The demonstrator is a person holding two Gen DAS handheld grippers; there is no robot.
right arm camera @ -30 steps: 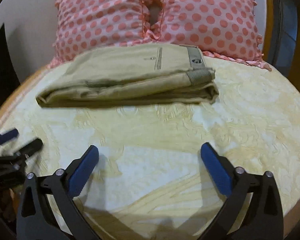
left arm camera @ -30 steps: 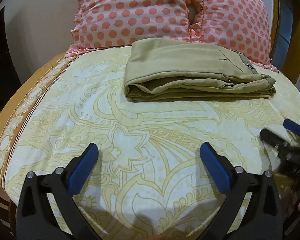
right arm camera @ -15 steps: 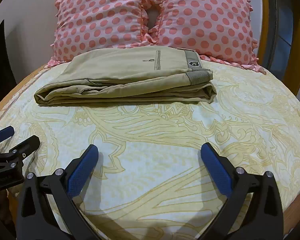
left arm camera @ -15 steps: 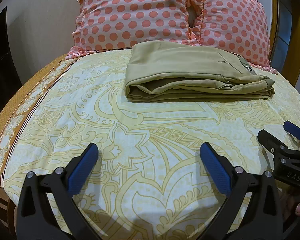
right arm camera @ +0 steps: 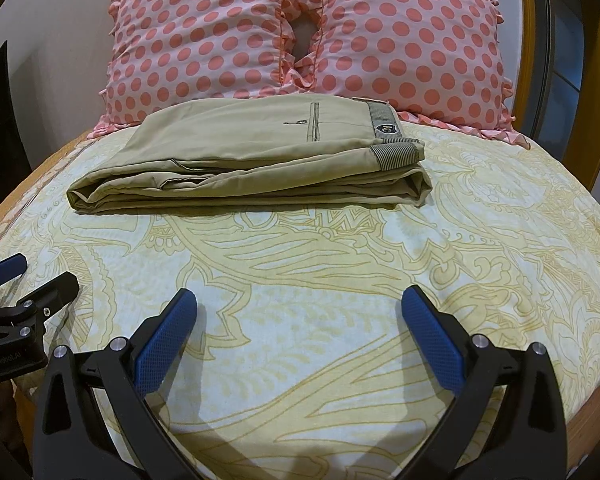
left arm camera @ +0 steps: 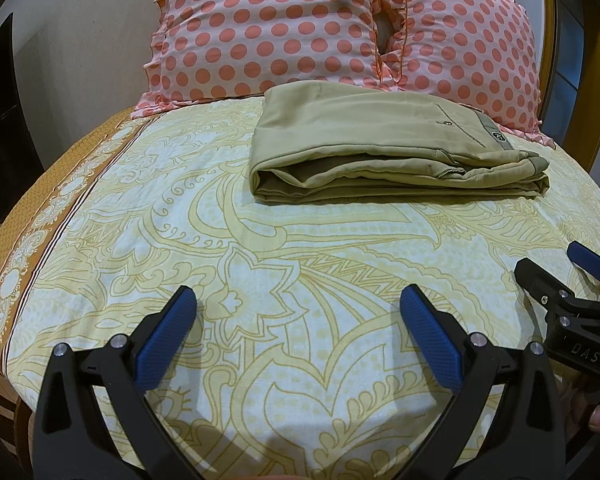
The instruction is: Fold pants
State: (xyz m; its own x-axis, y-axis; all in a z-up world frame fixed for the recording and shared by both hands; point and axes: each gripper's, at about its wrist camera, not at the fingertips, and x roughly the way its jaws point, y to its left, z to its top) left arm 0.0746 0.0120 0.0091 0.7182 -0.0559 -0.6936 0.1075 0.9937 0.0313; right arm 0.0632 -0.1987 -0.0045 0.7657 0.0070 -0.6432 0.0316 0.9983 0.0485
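Note:
Khaki pants (left arm camera: 380, 152) lie folded in a flat stack on the bed, in front of the pillows; they also show in the right wrist view (right arm camera: 260, 160), waistband to the right. My left gripper (left arm camera: 298, 306) is open and empty above the sheet, well short of the pants. My right gripper (right arm camera: 300, 306) is also open and empty, equally far back. The right gripper shows at the right edge of the left wrist view (left arm camera: 560, 280), and the left gripper at the left edge of the right wrist view (right arm camera: 28, 280).
Two pink polka-dot pillows (left arm camera: 260, 28) (right arm camera: 400, 36) stand against the wall behind the pants. The bed has a yellow patterned sheet (left arm camera: 300, 248) with an orange border (left arm camera: 24, 220) along its left edge. A wooden frame (right arm camera: 580, 80) stands at the right.
Both grippers have pulled back and tilted up a little, so the pants sit slightly lower and farther in view. Both stay open. The pants have not moved.

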